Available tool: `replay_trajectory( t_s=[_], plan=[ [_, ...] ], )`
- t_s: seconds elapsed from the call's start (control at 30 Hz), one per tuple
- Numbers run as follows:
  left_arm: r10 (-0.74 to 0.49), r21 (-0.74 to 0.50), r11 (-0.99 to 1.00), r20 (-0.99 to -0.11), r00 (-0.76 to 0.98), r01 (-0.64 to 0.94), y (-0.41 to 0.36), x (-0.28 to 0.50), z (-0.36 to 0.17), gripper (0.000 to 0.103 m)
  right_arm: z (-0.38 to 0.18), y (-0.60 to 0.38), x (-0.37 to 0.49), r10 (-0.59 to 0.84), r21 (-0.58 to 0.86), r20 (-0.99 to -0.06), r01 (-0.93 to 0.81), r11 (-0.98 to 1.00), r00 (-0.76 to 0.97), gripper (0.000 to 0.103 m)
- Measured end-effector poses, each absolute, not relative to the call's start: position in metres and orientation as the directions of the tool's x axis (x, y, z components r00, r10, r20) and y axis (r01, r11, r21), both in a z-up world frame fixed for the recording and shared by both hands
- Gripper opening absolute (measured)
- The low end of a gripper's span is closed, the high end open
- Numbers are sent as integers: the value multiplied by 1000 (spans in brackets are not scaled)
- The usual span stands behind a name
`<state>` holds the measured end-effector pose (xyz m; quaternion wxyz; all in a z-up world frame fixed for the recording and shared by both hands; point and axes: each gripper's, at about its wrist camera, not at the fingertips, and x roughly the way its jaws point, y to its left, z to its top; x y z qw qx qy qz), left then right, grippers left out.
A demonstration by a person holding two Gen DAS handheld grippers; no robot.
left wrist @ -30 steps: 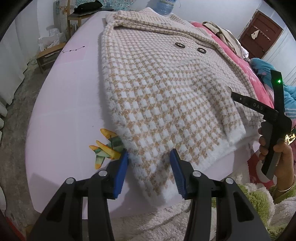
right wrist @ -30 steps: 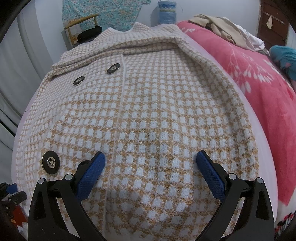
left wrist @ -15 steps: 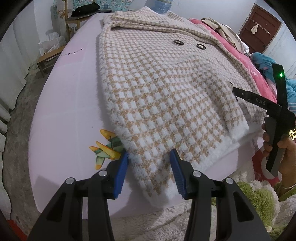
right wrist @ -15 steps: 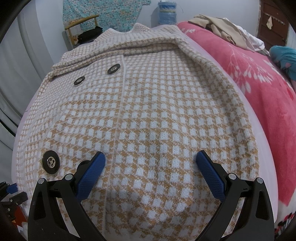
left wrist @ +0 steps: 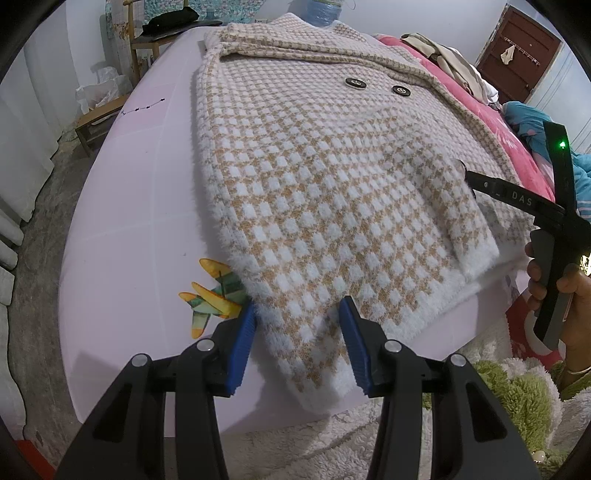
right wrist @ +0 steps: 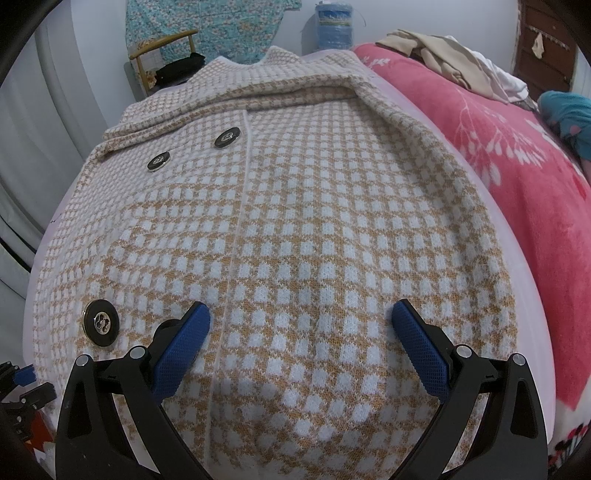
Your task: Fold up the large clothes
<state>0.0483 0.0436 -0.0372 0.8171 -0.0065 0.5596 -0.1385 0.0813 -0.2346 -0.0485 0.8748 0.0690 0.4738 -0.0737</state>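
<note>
A tan-and-white checked knit coat lies spread flat on a pale pink surface, its collar at the far end. The black buttons face up. My left gripper stands open at the near edge. The coat's fuzzy white-trimmed lower corner lies between and under its blue pads, which do not squeeze it. My right gripper is wide open just above the middle of the coat, with nothing in it. A hand holds it at the right edge of the left wrist view.
A yellow-green printed shape marks the pink surface beside the left pad. A pink floral blanket with a pile of clothes lies to the right. A wooden chair and a water bottle stand beyond. A green shaggy rug lies below.
</note>
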Motion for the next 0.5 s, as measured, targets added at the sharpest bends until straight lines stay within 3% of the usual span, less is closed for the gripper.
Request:
replay_trajectory(
  t_s=[0.5],
  plan=[
    [-225,-155,962,-916,333,224,43,50,-40,45,-43,-241,76,-12,95,-840,169,981,542,95]
  ],
)
